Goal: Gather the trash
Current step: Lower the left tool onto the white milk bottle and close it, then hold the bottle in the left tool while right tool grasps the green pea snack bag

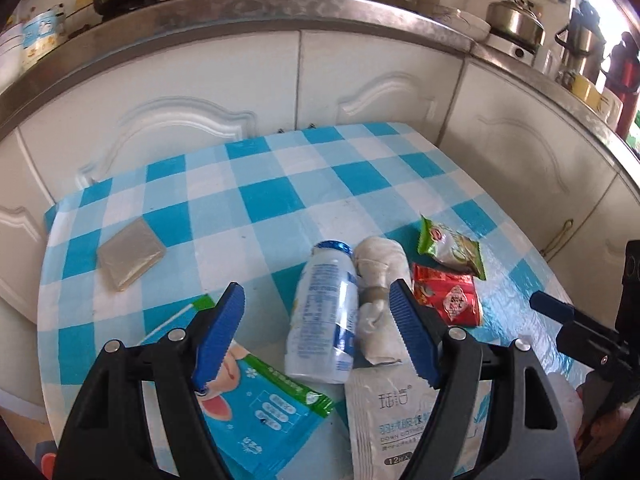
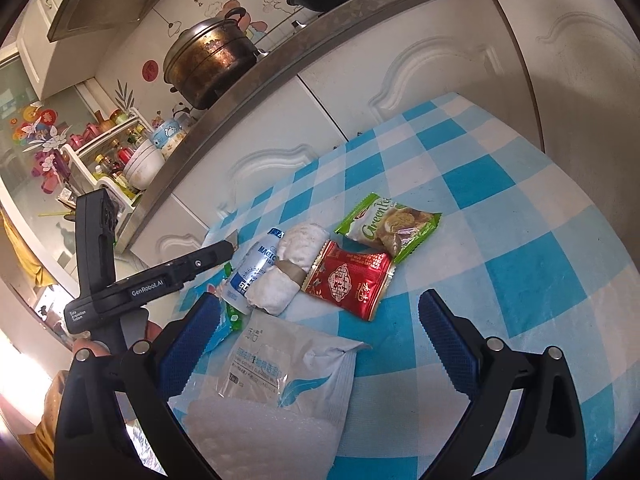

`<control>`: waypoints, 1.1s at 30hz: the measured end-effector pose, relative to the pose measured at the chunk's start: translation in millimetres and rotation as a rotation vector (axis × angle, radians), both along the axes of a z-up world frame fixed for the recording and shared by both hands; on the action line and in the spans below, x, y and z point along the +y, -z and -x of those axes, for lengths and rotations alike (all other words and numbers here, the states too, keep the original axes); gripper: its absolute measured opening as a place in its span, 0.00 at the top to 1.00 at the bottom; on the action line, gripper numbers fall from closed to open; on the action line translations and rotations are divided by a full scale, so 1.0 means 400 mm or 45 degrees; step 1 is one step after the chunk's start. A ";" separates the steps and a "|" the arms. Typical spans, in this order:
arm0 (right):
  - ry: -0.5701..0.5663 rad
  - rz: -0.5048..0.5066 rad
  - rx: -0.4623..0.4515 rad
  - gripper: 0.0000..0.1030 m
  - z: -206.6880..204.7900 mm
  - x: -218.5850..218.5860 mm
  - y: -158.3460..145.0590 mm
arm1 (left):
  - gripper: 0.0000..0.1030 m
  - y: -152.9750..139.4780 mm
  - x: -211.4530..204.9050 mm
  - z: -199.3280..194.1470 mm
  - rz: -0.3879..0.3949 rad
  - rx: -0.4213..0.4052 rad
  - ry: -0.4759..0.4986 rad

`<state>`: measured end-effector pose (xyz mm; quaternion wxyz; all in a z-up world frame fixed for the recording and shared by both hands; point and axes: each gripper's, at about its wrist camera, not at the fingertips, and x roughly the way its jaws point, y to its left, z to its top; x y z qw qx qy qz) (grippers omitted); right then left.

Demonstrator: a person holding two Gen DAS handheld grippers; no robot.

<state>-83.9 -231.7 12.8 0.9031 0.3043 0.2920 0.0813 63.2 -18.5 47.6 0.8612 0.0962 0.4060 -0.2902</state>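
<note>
Trash lies on the blue-checked table [image 1: 280,184]. A white plastic bottle [image 1: 324,312] lies on its side between the fingers of my left gripper [image 1: 316,320], which is open and hovers above it. Beside the bottle lie a taped white paper wad [image 1: 376,300], a red snack wrapper [image 1: 450,298] and a green snack wrapper [image 1: 452,248]. A white wipes pouch [image 1: 384,420] and a blue wipes pack [image 1: 260,412] lie nearest. My right gripper [image 2: 320,344] is open above the white pouch [image 2: 288,380]; the red wrapper [image 2: 348,280], green wrapper [image 2: 388,224], wad [image 2: 288,272] and bottle [image 2: 256,268] lie beyond it.
A flat grey packet [image 1: 130,256] lies at the table's left. White cabinet doors [image 1: 240,92] and a steel counter [image 1: 280,12] with pots stand behind the table. The left gripper's body [image 2: 132,280] shows at the left of the right wrist view.
</note>
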 end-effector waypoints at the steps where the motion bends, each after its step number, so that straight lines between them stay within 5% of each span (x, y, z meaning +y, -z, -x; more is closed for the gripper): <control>1: 0.004 -0.007 0.001 0.05 0.001 -0.006 0.000 | 0.27 0.012 -0.013 -0.003 -0.021 0.000 0.004; 8: 0.046 0.019 0.042 0.05 -0.023 -0.049 -0.003 | 0.34 0.067 -0.024 -0.032 -0.014 0.066 -0.015; 17: -0.019 0.335 0.205 0.05 -0.144 -0.031 -0.013 | 0.56 0.077 -0.015 -0.039 0.050 0.097 -0.046; 24: -0.103 0.566 0.249 0.05 -0.238 0.011 0.005 | 0.56 0.079 0.002 -0.040 0.112 0.114 -0.096; 33: -0.132 0.630 0.266 0.09 -0.272 -0.001 0.041 | 0.56 0.054 0.039 -0.028 0.196 0.084 -0.137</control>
